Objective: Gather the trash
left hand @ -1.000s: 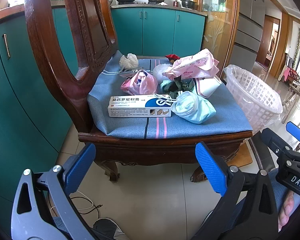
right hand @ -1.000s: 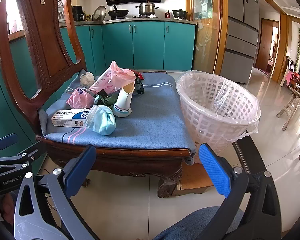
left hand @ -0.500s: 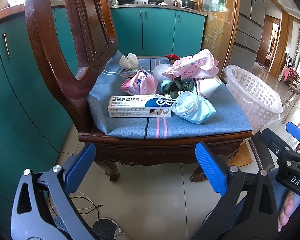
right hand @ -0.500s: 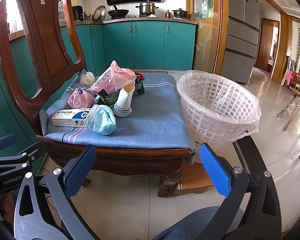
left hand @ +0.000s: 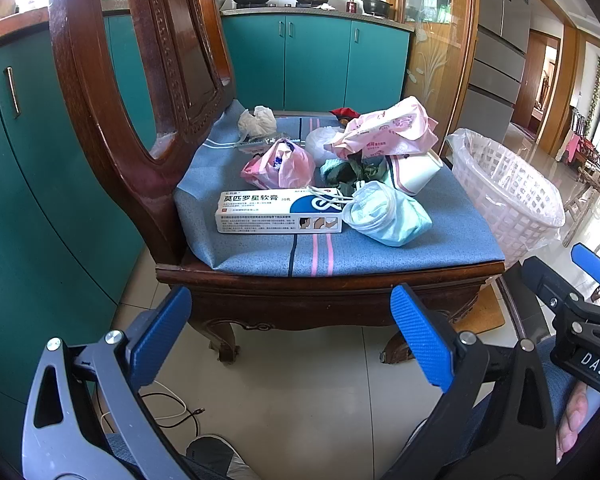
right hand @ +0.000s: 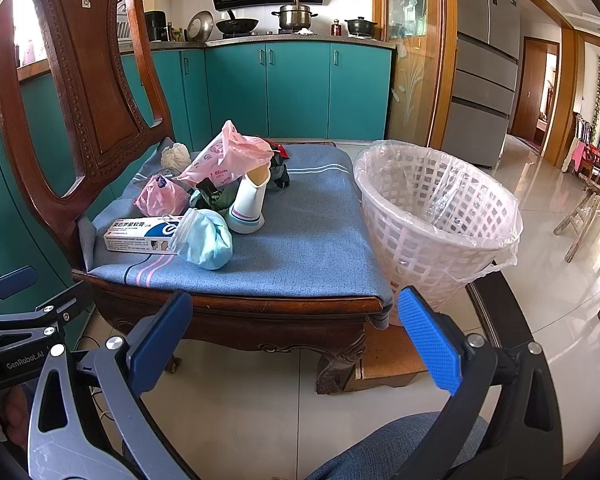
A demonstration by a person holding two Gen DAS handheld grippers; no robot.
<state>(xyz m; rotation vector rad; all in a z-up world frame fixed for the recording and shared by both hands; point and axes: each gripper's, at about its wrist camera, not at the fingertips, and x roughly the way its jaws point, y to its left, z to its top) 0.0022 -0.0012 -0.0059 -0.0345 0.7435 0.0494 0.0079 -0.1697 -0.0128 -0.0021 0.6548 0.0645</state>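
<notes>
Trash lies on the blue cushion (left hand: 340, 248) of a wooden chair: a white ointment box (left hand: 276, 212), a crumpled blue face mask (left hand: 388, 216), a small pink bag (left hand: 280, 166), a pink wrapper (left hand: 384, 130), a white paper cup (left hand: 414, 170) on its side, a tissue wad (left hand: 256, 120). A white bin (right hand: 436, 216) lined with clear plastic stands right of the chair. My left gripper (left hand: 292, 336) and right gripper (right hand: 296, 332) hang open and empty below the seat's front edge. In the right wrist view the box (right hand: 140, 234), mask (right hand: 206, 238) and cup (right hand: 250, 204) show again.
The chair's tall carved back (right hand: 80, 92) rises on the left. Teal cabinets (right hand: 296, 88) line the wall behind. A cable (left hand: 168, 412) trails on the tiled floor. A person's knee in blue trousers (right hand: 400, 444) is under the right gripper. A cardboard piece (right hand: 388, 356) lies under the bin.
</notes>
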